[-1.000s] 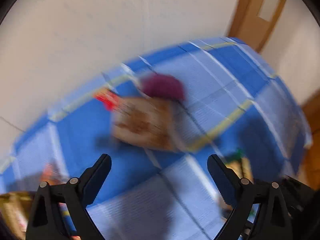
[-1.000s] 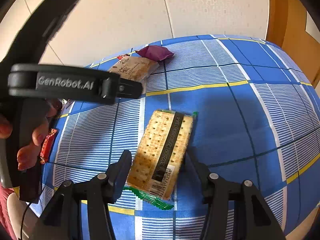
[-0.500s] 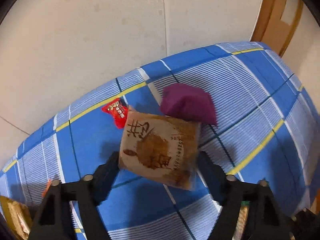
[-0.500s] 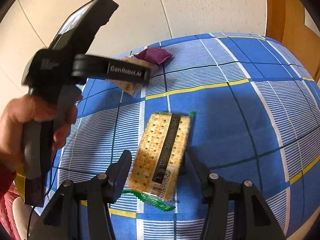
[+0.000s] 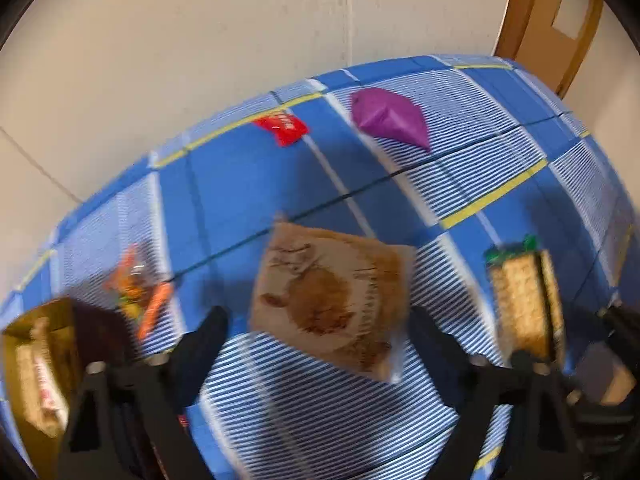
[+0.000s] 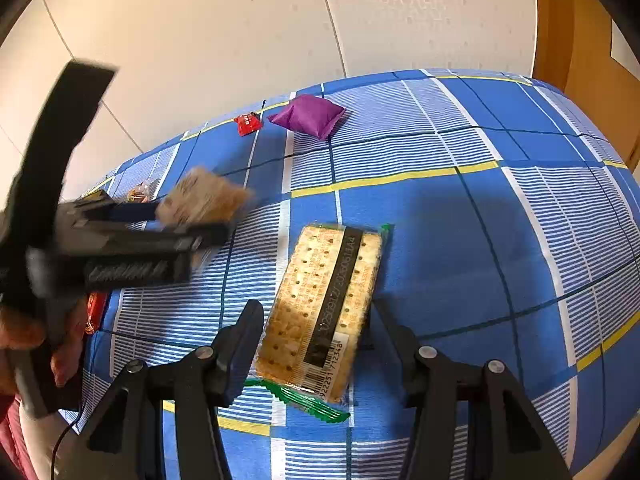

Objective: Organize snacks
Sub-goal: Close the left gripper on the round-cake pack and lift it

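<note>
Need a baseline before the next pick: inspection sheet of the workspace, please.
Surface: blue checked cloth, lying flat.
Job's things: brown packet, blurred; cracker pack lying flat; purple pouch and red sweet near the far edge.
Clutter: orange wrappers and yellowish box, both blurred.
Grippers: left hand-held gripper jaws opening, brown packet between them; right hand-held gripper straddles cracker pack, contact unclear.
Cables: thin black cable, lower left of right wrist view.
Surroundings: pale wall, wooden frame.
</note>
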`<state>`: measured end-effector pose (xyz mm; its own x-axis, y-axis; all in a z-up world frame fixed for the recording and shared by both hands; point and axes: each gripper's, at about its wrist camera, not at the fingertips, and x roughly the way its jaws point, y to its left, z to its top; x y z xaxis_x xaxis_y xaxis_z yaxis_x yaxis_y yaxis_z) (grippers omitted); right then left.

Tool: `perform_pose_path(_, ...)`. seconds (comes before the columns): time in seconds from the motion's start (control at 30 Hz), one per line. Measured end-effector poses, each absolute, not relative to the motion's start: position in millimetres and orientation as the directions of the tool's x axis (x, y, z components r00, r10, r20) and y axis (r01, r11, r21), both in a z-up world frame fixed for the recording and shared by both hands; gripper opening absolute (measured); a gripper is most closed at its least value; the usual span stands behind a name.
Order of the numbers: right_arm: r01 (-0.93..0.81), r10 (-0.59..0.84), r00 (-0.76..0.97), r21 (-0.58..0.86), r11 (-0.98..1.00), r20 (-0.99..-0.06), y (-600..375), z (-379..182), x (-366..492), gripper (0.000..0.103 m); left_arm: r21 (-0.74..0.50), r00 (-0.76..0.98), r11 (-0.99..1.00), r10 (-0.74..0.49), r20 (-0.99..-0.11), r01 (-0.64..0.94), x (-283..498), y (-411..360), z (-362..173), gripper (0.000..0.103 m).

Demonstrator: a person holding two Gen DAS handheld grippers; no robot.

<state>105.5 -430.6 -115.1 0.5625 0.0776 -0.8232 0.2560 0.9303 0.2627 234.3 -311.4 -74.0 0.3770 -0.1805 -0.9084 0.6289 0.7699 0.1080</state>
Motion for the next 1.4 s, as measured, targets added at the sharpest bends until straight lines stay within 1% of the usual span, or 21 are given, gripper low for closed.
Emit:
perform_pose_path(0.03, 0.259, 0.079, 0.563, 0.266, 0.929, -0.823, -431.0, -115.1, 105.4, 0.055, 0.147, 0.414, 0.767, -0.165, -0.895, 0.624, 232.5, -309.5, -69.9, 0.099)
perform_pose_path(0.07, 0.261, 0.080, 0.563, 0.269, 0.927, -0.823, -430.7, -114.7, 105.4, 0.055, 0.151, 0.420, 0.763, -0.170, -0.891, 0.629, 227.6, -303.9, -67.2, 0.099)
perform_pose_path(0.13, 0.263, 0.081, 0.563, 0.271, 0.926, -0.822, -430.9, -114.7, 105.3, 0.055, 0.137, 0.414, 0.759, -0.187, -0.891, 0.637, 224.6, -300.1, -62.1, 0.099)
perform_pose_path(0.2, 0.258, 0.077, 0.564, 0.264, 0.929, -0.822, -429.9, -114.7, 105.2, 0.055, 0.142, 0.417, 0.764, -0.177, -0.892, 0.629, 219.0, -297.2, -59.9, 0.099)
perform_pose_path(0.33, 0.240, 0.053, 0.562, 0.224, 0.945, -0.825, -424.2, -115.3, 105.3, 0.055, 0.114, 0.401, 0.766, -0.197, -0.895, 0.632, 237.5, -314.5, -69.8, 0.098)
perform_pose_path(0.4, 0.232, 0.039, 0.559, 0.201, 0.952, -0.828, -421.7, -115.5, 105.9, 0.055, 0.090, 0.386, 0.766, -0.215, -0.897, 0.637, 245.5, -321.8, -73.5, 0.090)
perform_pose_path(0.43, 0.228, 0.033, 0.559, 0.192, 0.955, -0.829, -420.7, -115.5, 106.3, 0.055, 0.070, 0.375, 0.766, -0.231, -0.898, 0.638, 245.6, -322.2, -73.4, 0.078)
perform_pose_path(0.53, 0.217, 0.012, 0.558, 0.160, 0.963, -0.830, -417.2, -116.4, 106.2, 0.055, 0.089, 0.397, 0.769, -0.224, -0.890, 0.633, 241.5, -321.9, -72.5, 0.075)
perform_pose_path(0.63, 0.217, 0.013, 0.562, 0.163, 0.962, -0.827, -418.8, -116.3, 105.6, 0.054, 0.097, 0.410, 0.766, -0.229, -0.883, 0.636, 232.3, -317.2, -68.5, 0.071)
perform_pose_path(0.67, 0.221, 0.015, 0.564, 0.168, 0.961, -0.826, -418.9, -116.4, 105.2, 0.054, 0.089, 0.409, 0.768, -0.236, -0.881, 0.634, 229.7, -314.3, -67.3, 0.067)
perform_pose_path(0.8, 0.226, 0.017, 0.567, 0.176, 0.958, -0.823, -419.7, -116.1, 105.3, 0.053, 0.051, 0.409, 0.782, -0.269, -0.872, 0.621, 220.3, -298.5, -62.4, 0.066)
perform_pose_path(0.97, 0.200, 0.046, 0.572, 0.194, 0.960, -0.819, -412.4, -115.1, 107.0, 0.053, 0.028, 0.421, 0.802, -0.282, -0.862, 0.596, 211.1, -276.3, -63.4, 0.065)
perform_pose_path(1.13, 0.166, 0.050, 0.570, 0.174, 0.971, -0.820, -398.8, -115.5, 110.2, 0.053, -0.054, 0.414, 0.843, -0.318, -0.853, 0.536, 208.0, -246.8, -56.1, 0.065)
perform_pose_path(1.27, 0.162, 0.045, 0.570, 0.166, 0.973, -0.821, -395.3, -116.0, 110.1, 0.053, -0.126, 0.416, 0.855, -0.368, -0.831, 0.503, 202.0, -224.1, -47.6, 0.065)
perform_pose_path(1.4, 0.164, 0.045, 0.570, 0.167, 0.972, -0.820, -395.0, -116.2, 110.0, 0.053, -0.172, 0.443, 0.856, -0.412, -0.796, 0.488, 191.4, -201.2, -34.9, 0.065)
